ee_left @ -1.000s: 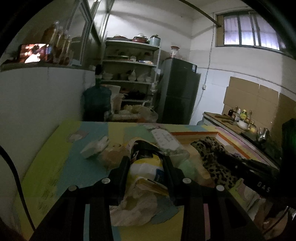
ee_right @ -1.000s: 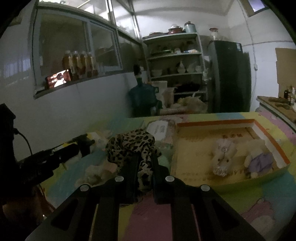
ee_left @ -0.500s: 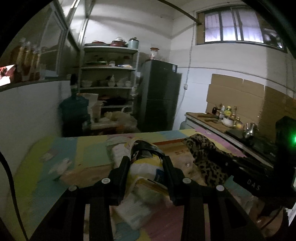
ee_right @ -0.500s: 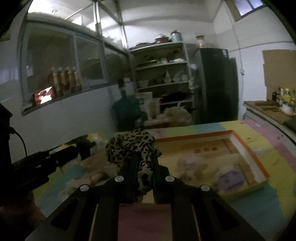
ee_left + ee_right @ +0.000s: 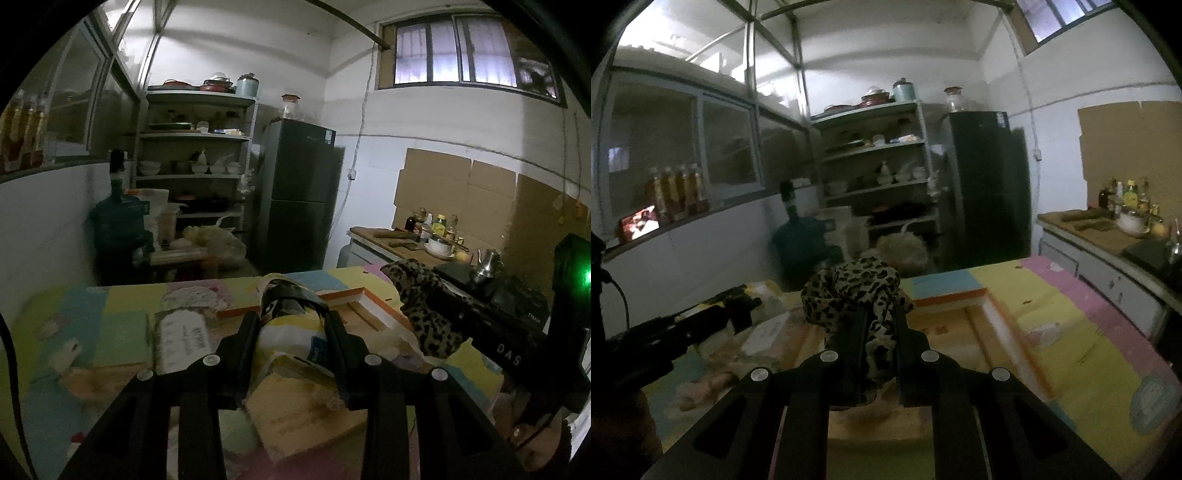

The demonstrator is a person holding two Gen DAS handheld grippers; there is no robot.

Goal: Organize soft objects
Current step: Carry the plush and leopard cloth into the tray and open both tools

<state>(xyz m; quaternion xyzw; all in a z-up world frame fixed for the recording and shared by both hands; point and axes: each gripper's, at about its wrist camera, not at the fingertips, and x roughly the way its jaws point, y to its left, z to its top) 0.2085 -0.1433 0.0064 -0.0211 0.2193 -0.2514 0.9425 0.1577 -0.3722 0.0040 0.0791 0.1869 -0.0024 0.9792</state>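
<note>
My left gripper is shut on a yellow, white and black soft packet and holds it above the colourful mat. My right gripper is shut on a leopard-print cloth, held over the shallow orange-rimmed cardboard box. The same cloth and the right gripper's body show at the right of the left wrist view, above the box's rim. The left gripper's dark body shows at the left of the right wrist view. The box's contents are hidden.
A flat white printed packet and small soft items lie on the mat. Behind stand a water jug, shelves and a dark fridge. A counter with bottles runs along the right.
Both grippers have lifted and swung right toward the box, each still holding its item. The soft toys seen in the box earlier are now hidden behind the right gripper.
</note>
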